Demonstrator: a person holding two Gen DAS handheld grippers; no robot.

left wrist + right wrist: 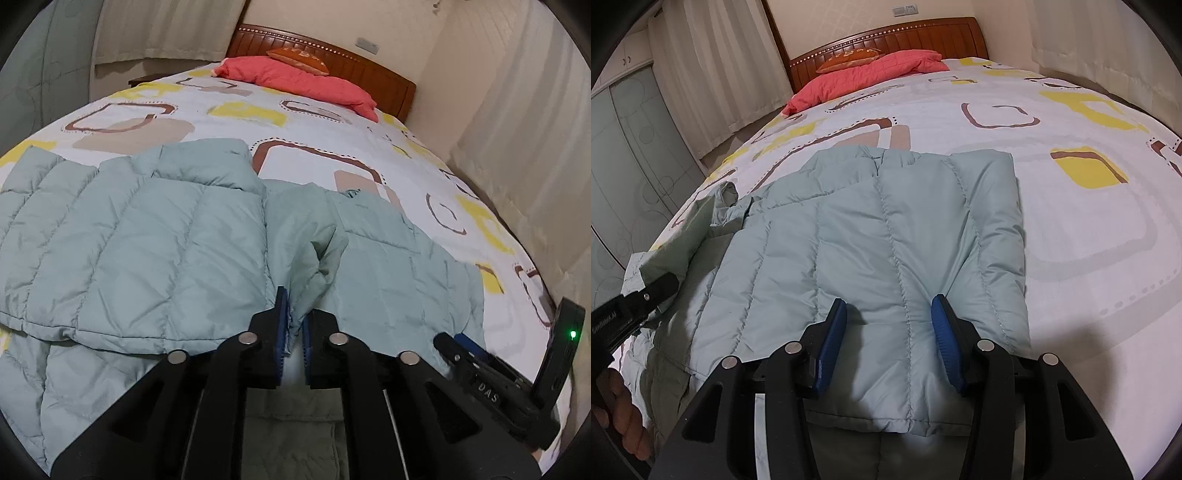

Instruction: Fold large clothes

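Observation:
A pale green quilted puffer jacket [147, 240] [886, 240] lies partly folded on the bed. In the left wrist view my left gripper [293, 295] has its blue pads close together, with a tented fold of the jacket's thin fabric pinched between them. The right wrist view shows that gripper [665, 284] at the jacket's left edge, fabric bunched at its tip. My right gripper [890, 306] stands open, its tips pressed down on the folded jacket near its front hem. The quilting runs on flat past both pads. It also shows low right in the left wrist view [456, 343].
The bed's patterned sheet [303, 173] [1071, 240] stretches beyond the jacket. A red quilt [306, 81] [871, 70] and an orange pillow [299, 59] lie by the wooden headboard [923, 33]. Curtains [517, 147] hang beside the bed, a wardrobe [628, 147] stands left. A hand [613, 406] shows low left.

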